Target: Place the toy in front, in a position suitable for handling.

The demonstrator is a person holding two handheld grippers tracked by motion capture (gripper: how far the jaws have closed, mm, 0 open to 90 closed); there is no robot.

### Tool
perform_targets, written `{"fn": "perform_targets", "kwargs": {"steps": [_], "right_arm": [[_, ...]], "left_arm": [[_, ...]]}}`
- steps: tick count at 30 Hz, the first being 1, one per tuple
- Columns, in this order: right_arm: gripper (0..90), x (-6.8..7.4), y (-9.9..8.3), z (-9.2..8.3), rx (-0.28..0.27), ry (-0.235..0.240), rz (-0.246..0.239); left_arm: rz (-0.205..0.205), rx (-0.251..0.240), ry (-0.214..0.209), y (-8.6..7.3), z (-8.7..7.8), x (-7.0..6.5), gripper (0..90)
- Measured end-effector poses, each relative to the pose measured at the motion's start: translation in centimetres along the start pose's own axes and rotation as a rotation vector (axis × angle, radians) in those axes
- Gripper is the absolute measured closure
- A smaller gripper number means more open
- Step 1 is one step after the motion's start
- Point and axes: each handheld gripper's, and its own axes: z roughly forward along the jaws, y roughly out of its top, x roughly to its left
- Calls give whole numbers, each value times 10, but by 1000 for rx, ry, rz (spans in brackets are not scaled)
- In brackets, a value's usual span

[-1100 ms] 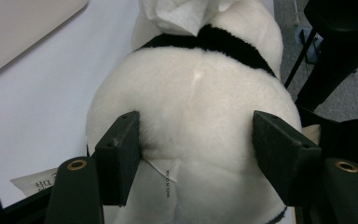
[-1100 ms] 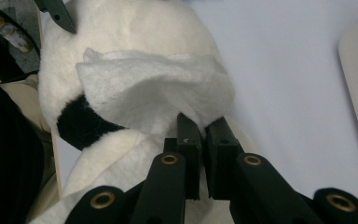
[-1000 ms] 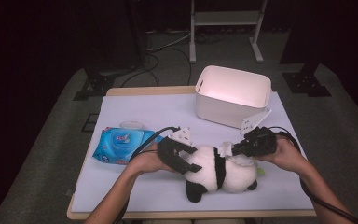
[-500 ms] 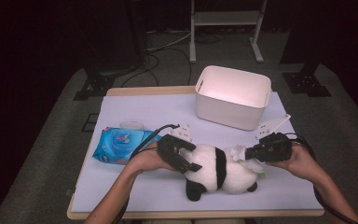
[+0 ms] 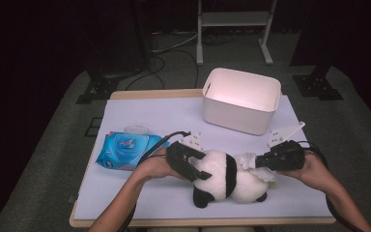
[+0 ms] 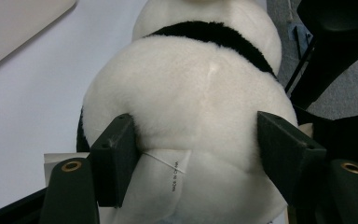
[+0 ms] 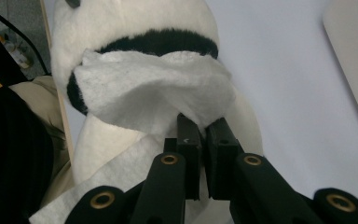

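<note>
- Plush panda [image 5: 227, 181] lies on its side near the front edge of the white table [image 5: 145, 116], between the two hands.
- Left gripper [image 5: 189, 164] is at the panda's left end. In the left gripper view its jaws straddle the white rump [image 6: 191, 107], and both pads [image 6: 116, 154] press into the fur. The jaws have just been closing a little, with the plush between them. A sewn-in label [image 6: 168, 168] sits just by the left pad.
- Right gripper [image 5: 263, 162] comes in level from the right. Its jaws are clamped nearly together on a white wipe [image 7: 144, 88].
- The wipe is bunched against the panda, over the white fur next to a black band [image 7: 161, 42]. A loose tail of the wipe hangs toward the lower left of the right gripper view.
- Blue wipes pack [image 5: 125, 150] lies flat on the table, just left of the left hand [image 5: 157, 166].
- White bin [image 5: 241, 99] stands upright toward the back of the table, well apart from the panda.
</note>
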Motion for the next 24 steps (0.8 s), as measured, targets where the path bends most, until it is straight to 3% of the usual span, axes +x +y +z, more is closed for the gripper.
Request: {"fn": "perform_targets", "kwargs": {"steps": [6,12,18,24], "right_arm": [[852,-4,20,13,13,5,-38],[852,-13,29,23,35,15,-32],[852,-18,18,15,24,-7,8],[852,-22,-5,1,17,-39,55]], "left_arm": [[15,-9,2,0,0,-3,329],[14,-13,5,-4,-1,-3,341],[15,-19,1,-5,-2,-3,343],[-14,-19,1,-8,-3,0,341]]}}
